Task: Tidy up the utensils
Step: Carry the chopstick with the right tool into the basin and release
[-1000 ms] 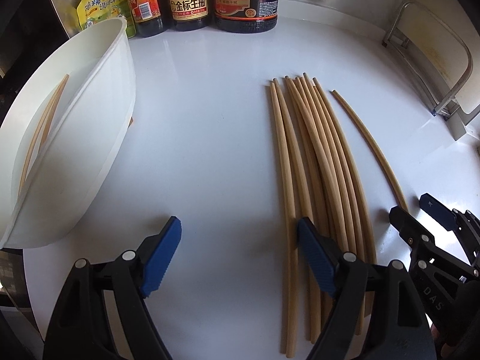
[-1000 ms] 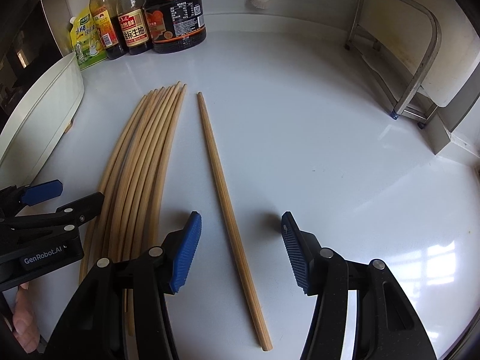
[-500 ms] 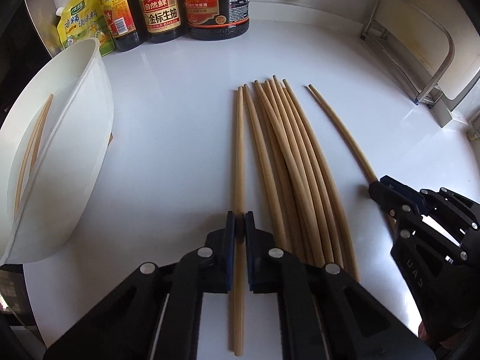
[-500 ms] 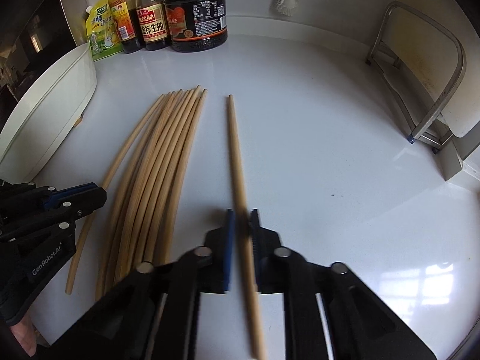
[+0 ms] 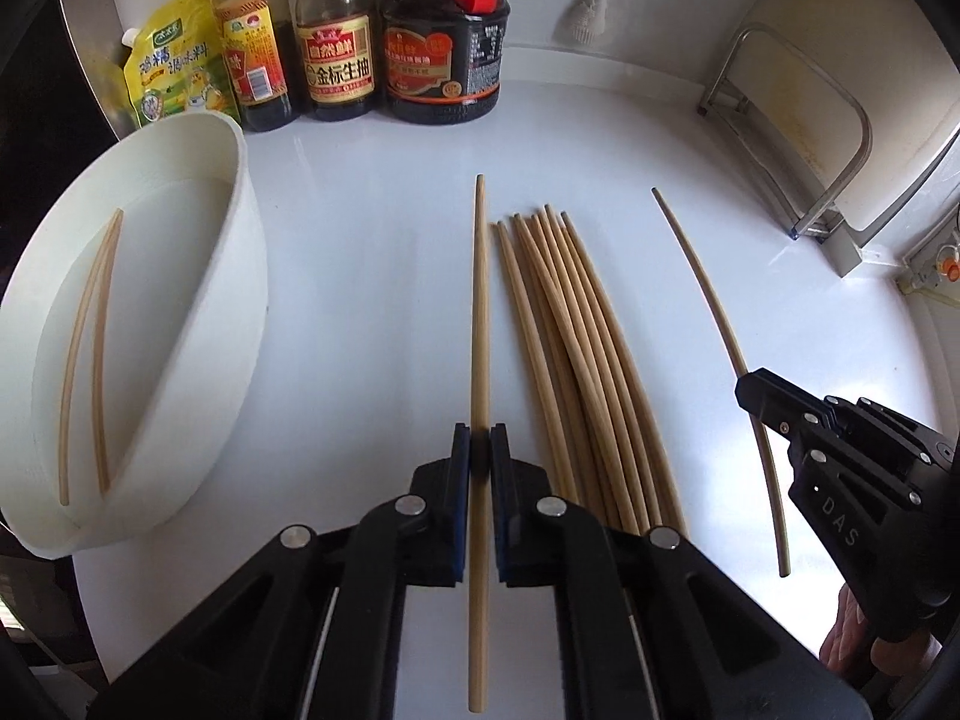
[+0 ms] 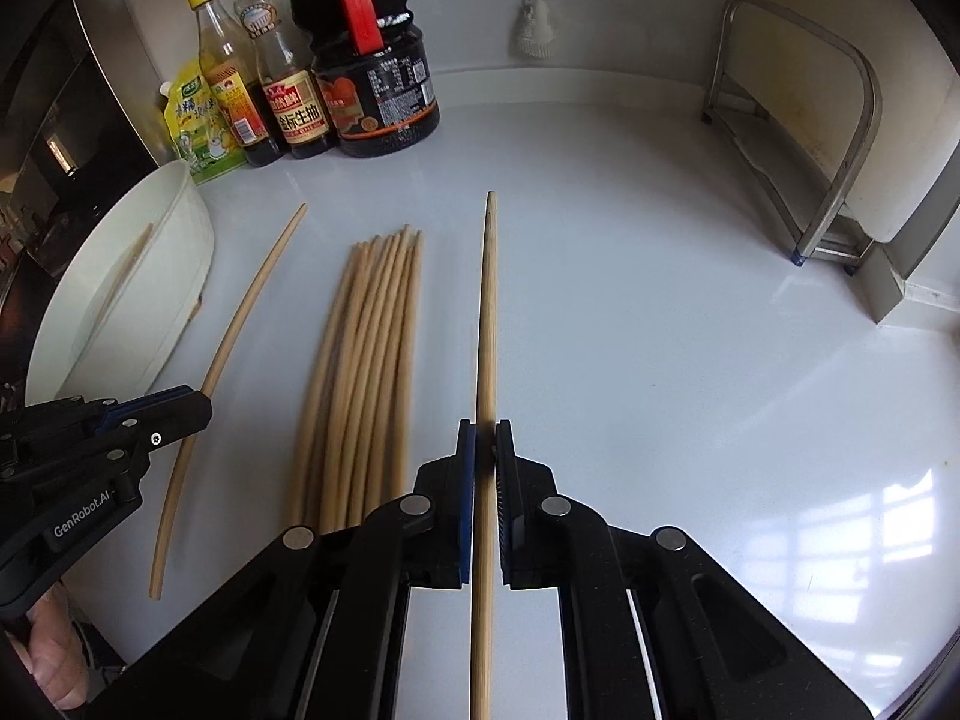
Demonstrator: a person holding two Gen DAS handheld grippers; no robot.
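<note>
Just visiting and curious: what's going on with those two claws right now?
Left gripper shut on one chopstick. Right gripper shut on another chopstick. Loose bundle on counter; white tub holds two. Nothing in the way.

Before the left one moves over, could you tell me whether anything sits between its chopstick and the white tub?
Nothing visible does: the chopstick in the left tongs and the tub have only bare counter between them.

The near ends of the bundled chopsticks (image 5: 576, 360) are being hidden behind the left gripper (image 5: 480, 456). In the right wrist view the bundle is being blurred, and the bottle (image 6: 219, 69) labels' small print is being left unreadable.
</note>
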